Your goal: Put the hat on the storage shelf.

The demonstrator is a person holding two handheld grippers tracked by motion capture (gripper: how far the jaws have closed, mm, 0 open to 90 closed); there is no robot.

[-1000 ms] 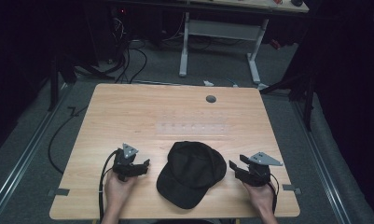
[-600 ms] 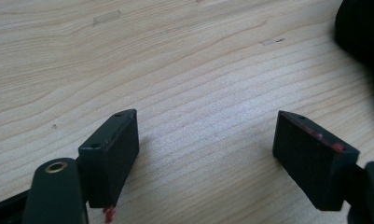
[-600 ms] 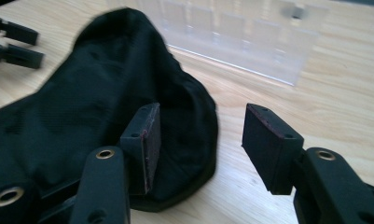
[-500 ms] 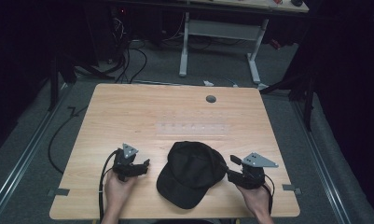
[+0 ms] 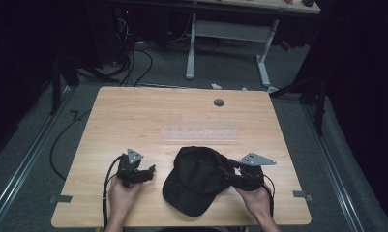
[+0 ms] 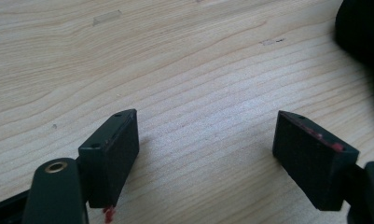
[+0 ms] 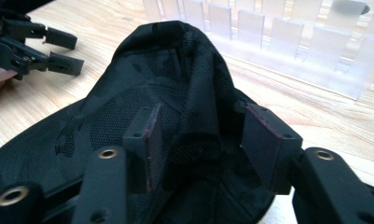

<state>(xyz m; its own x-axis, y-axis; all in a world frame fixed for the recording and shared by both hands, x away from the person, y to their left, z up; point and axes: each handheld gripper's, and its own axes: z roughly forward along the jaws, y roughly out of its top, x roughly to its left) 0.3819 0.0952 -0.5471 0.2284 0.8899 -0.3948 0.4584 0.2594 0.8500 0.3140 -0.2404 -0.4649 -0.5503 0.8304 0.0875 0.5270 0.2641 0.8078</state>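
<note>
Two grippers flank the black cap (image 5: 197,179) at lower centre of the table (image 5: 133,116): left gripper (image 5: 148,172) spread wide over bare wood, right gripper (image 5: 226,173) closing, jaws astride the cap's crown.

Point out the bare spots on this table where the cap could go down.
Free: the table between its far edge, the clear rack and the grey grommet; also both side margins. Crowded: the near edge, where the left gripper, black cap and right gripper sit.
</note>
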